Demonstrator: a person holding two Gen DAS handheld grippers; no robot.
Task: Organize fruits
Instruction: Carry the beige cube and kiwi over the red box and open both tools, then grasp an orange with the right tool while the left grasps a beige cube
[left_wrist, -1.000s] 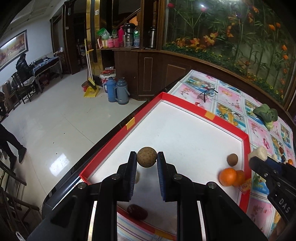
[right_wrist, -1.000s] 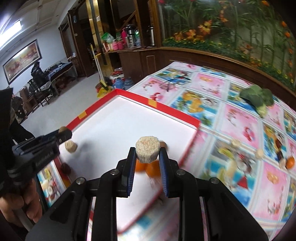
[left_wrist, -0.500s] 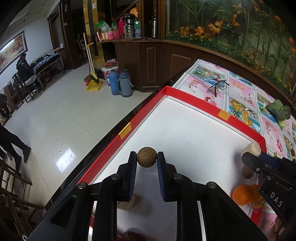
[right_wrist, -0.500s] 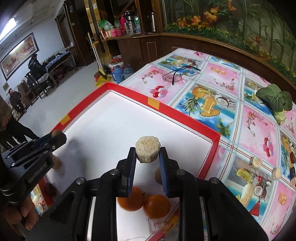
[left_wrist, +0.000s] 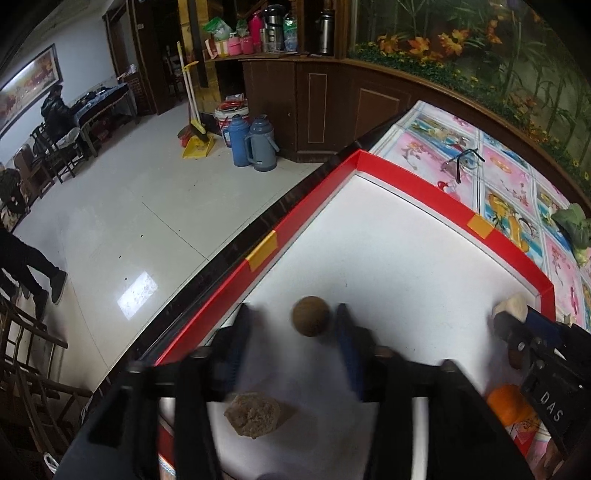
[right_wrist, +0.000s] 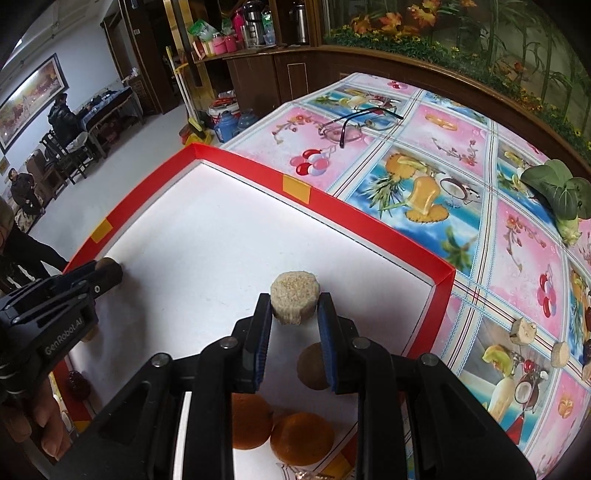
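Tablecloth (right_wrist: 436, 155) with printed fruit pictures covers the surface, and on it lies a white tray (right_wrist: 236, 236) with a red rim. In the left wrist view the left gripper (left_wrist: 291, 325) is spread wide and blurred; a round brown fruit (left_wrist: 311, 316) sits between its fingers, close to the right one, and I cannot tell if it touches it or rests on the tray floor. At 6 o'clock from this fruit, a rough beige chunk (left_wrist: 253, 413) lies on the tray under the gripper body. In the right wrist view the right gripper (right_wrist: 294, 310) is pinching a pale, rough, cylinder-shaped piece (right_wrist: 294, 301) above the tray, near the tray's corner at 3 o'clock. Below it, at 6 o'clock, two oranges (right_wrist: 301, 437) lie touching each other, and a brown round fruit (right_wrist: 312, 365) lies just beside them, half hidden by the right finger. A green leafy vegetable (right_wrist: 554, 188) rests on the tablecloth at 2 o'clock, and glasses (right_wrist: 354, 125) at 12 o'clock.
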